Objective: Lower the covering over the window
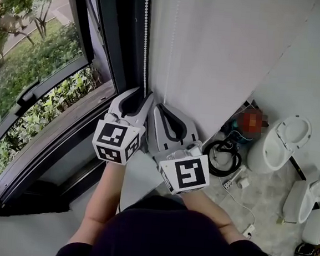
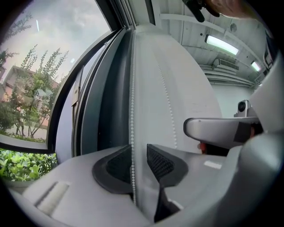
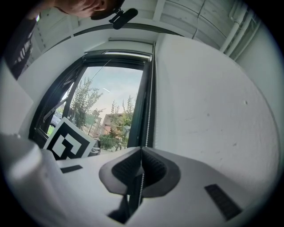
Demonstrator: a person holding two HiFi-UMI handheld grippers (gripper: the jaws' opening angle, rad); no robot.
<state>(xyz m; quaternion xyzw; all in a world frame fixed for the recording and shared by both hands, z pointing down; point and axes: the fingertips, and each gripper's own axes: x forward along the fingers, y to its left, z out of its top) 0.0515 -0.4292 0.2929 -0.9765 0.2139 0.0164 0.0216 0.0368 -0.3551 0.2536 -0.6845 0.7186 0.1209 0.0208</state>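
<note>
A white bead chain hangs in two strands by the dark window frame (image 1: 114, 42). The left strand (image 1: 145, 40) runs between the pads of my left gripper (image 1: 142, 93). In the left gripper view this strand (image 2: 132, 111) lies against the left pad, with a gap to the right pad (image 2: 159, 162), so the left gripper (image 2: 139, 149) is open. My right gripper (image 1: 161, 106), just right of it, is shut on the right strand (image 1: 173, 36), and its pads meet on the beads (image 3: 148, 115) at the gripper tips (image 3: 141, 150). The blind (image 3: 128, 46) sits rolled up above the window glass (image 3: 111, 106).
A plain white wall (image 1: 223, 46) stands right of the chains. On the floor at the right are white toilet bowls (image 1: 284, 141), a black cable coil (image 1: 221, 157) and a white lead. The grey sill (image 1: 53, 143) runs below the window.
</note>
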